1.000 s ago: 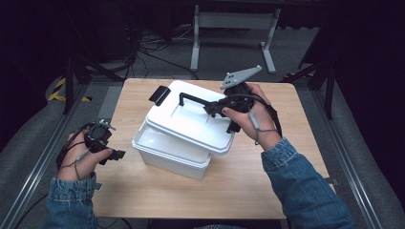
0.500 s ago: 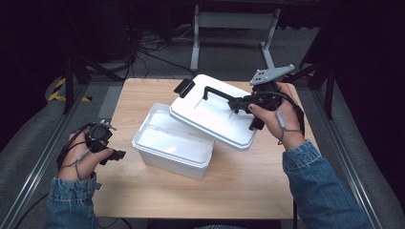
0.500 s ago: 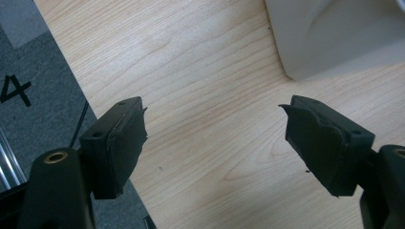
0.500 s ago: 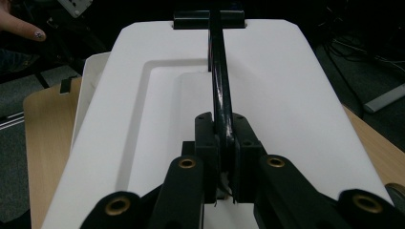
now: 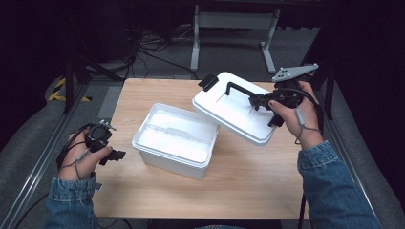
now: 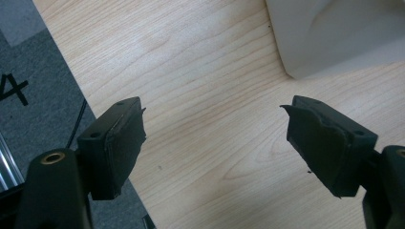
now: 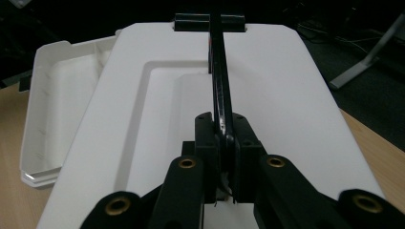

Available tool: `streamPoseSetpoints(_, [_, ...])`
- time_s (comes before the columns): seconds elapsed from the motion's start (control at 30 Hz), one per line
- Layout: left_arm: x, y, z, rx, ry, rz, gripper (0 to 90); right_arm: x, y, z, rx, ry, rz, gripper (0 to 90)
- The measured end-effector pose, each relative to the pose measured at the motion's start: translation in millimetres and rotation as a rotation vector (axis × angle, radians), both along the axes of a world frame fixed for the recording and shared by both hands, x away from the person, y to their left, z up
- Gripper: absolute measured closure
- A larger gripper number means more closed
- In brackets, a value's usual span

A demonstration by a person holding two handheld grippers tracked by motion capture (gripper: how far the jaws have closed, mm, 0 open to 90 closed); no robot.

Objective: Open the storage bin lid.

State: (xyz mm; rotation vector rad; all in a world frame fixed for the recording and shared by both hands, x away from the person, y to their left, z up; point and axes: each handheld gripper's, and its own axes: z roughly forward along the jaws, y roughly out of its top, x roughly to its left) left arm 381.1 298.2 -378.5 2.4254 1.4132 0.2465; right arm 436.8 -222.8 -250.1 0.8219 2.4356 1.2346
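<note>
My right gripper (image 5: 255, 101) clamped on the black handle (image 7: 220, 86) of the white lid (image 5: 236, 112), open white box (image 5: 174, 140) to its left, my left gripper (image 6: 215, 143) wide apart, empty, beside the box

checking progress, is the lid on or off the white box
Off. The right gripper holds the lid by its black handle, tilted beside the open white box.
</note>
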Motion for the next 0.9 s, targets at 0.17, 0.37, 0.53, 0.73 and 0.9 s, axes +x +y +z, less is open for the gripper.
streamPoseSetpoints(0.17, [0.4, 0.3, -0.3, 0.003, 0.002, 0.002, 21.4, 5.7, -24.9, -6.2, -0.002, 0.007, -0.056, 85.1])
streamPoseSetpoints(0.37, [0.8, 0.6, -1.7, 0.0, 0.002, 0.004, 21.0, 11.7, -43.2, -14.9, -0.013, 0.023, -0.1, 85.0])
streamPoseSetpoints(0.53, [1.5, 0.7, -2.5, 0.002, -0.015, -0.011, 20.3, 18.6, -59.3, -29.0, -0.014, 0.044, -0.134, 85.0])
streamPoseSetpoints(0.73, [1.6, 0.8, -3.4, 0.001, -0.019, -0.01, 20.1, 26.3, -69.1, -46.8, -0.031, 0.071, -0.162, 85.0])
streamPoseSetpoints(0.9, [2.0, 0.9, -4.5, 0.0, -0.02, -0.012, 20.2, 32.5, -75.4, -63.3, -0.043, 0.093, -0.177, 85.0])
